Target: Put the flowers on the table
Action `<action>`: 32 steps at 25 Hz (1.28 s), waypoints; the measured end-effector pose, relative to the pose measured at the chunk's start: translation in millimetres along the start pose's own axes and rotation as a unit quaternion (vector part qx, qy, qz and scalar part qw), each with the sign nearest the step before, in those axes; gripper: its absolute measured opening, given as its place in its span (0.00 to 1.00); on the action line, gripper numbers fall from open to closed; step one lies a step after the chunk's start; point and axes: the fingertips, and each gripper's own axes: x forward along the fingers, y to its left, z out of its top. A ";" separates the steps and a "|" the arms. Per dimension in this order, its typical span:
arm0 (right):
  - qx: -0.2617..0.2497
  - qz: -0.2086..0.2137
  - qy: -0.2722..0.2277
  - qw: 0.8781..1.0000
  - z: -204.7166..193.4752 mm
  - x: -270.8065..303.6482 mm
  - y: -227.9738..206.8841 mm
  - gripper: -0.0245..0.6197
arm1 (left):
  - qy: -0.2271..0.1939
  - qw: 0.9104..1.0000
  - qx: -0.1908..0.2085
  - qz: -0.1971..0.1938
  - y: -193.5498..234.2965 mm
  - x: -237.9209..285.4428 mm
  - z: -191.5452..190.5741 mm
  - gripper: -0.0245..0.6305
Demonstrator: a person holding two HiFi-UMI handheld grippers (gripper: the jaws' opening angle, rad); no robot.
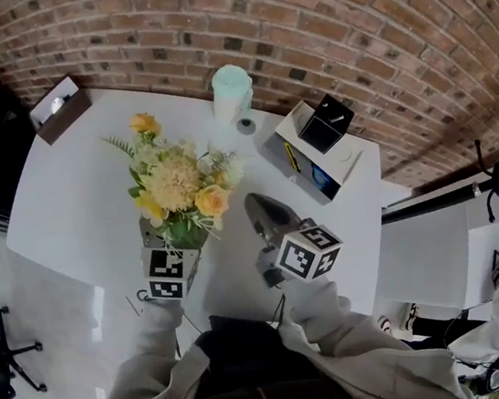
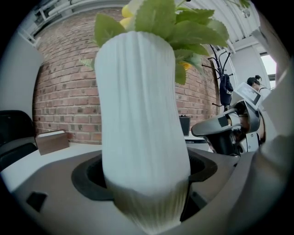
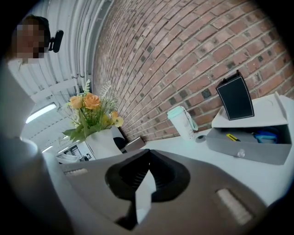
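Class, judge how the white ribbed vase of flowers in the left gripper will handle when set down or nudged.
The vase is tall and narrow under a wide bouquet, so it probably tips if nudged high. Its ribs likely help the left gripper hold it. It looks rigid, perhaps ceramic, so possibly fragile against the table.

The left gripper view's top edge cuts off the flowers, and in the head view those blooms hide nearly all of the vase beneath them.
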 end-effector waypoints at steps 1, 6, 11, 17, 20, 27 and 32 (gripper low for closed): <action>0.002 -0.001 0.002 1.000 -1.8 3.0 -2.2 0.04 | 0.001 1.000 -0.001 0.001 2.2 2.5 -2.7 0.74; 0.010 -0.003 -0.005 1.000 -1.4 16.5 -6.9 0.04 | 0.001 1.000 0.014 0.008 14.3 13.8 -10.1 0.74; 0.007 -0.005 -0.004 1.000 -5.3 23.8 -9.3 0.04 | -0.020 0.999 0.023 0.022 25.2 23.5 -15.8 0.74; 0.008 -0.023 0.003 1.000 -15.4 20.9 -18.9 0.04 | -0.044 0.998 0.036 0.019 28.0 30.3 -15.8 0.74; 0.019 -0.032 0.002 0.999 -18.3 19.4 -23.3 0.04 | -0.053 0.997 0.045 0.014 27.8 30.9 -14.9 0.74; 0.035 -0.052 0.002 0.998 -21.5 21.5 -30.9 0.04 | -0.061 0.996 0.063 -0.005 25.3 30.7 -13.5 0.74; 0.035 -0.056 0.001 0.998 -23.1 19.2 -27.0 0.04 | -0.052 0.996 0.068 -0.010 24.3 30.5 -16.4 0.74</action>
